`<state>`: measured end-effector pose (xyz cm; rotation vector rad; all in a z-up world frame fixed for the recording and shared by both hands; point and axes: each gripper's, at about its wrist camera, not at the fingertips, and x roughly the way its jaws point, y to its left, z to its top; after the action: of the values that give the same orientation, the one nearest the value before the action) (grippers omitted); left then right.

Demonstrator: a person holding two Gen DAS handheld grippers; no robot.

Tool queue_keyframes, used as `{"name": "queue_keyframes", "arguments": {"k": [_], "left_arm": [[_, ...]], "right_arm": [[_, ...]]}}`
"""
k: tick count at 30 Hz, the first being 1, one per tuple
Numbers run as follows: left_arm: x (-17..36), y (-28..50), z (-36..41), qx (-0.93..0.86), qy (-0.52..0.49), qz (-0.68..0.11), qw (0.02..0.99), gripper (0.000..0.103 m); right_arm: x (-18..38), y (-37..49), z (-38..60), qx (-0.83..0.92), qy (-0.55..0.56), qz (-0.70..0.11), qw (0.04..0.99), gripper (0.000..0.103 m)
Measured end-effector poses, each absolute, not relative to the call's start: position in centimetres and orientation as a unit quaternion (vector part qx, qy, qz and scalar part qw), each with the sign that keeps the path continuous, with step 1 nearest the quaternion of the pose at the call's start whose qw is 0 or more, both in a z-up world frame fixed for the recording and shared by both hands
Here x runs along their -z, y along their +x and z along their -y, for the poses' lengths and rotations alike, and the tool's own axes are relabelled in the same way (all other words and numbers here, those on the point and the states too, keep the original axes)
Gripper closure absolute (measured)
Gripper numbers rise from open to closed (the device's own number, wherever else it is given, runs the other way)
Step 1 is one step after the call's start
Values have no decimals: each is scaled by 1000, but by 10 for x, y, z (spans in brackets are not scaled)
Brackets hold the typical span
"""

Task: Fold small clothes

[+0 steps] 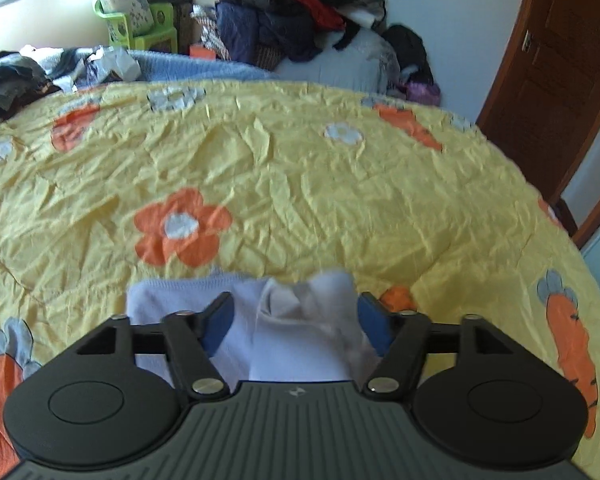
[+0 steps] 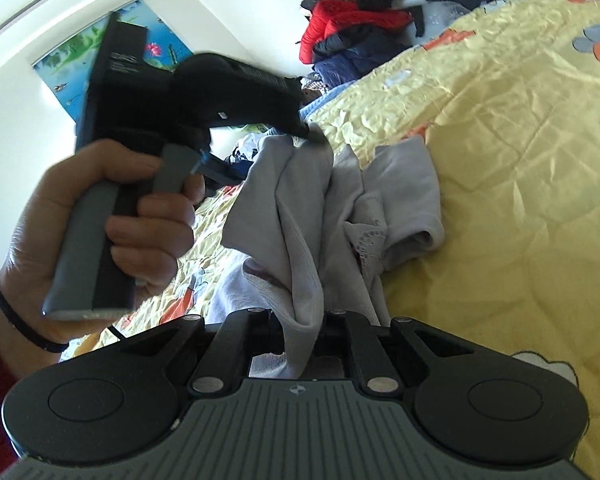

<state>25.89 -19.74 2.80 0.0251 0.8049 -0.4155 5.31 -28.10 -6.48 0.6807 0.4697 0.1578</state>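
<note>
A small pale lavender garment hangs bunched above the yellow flowered bedspread. My right gripper is shut on its lower fold, which runs down between the fingers. In the right wrist view my left gripper reaches in from the upper left, held by a hand, and its tip meets the garment's top edge. In the left wrist view the left gripper has its blue pads spread wide, with the garment bunched between them.
A pile of red, navy and black clothes lies at the far end of the bed. More clothes lie far left. A wooden door stands at the right. A green stool is by the window.
</note>
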Motion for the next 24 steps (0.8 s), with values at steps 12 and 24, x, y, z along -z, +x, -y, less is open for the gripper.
{"name": "queue_keyframes", "arguments": {"k": [12,24], "left_arm": [[-23,249,157,164,11,-364,917,31],[7,229,62,194,-88,-398,892,21]], "right_arm": [[76,53,304,-79,400,-244,880,81],[59,38,318,-43,342,-226,911,23]]}}
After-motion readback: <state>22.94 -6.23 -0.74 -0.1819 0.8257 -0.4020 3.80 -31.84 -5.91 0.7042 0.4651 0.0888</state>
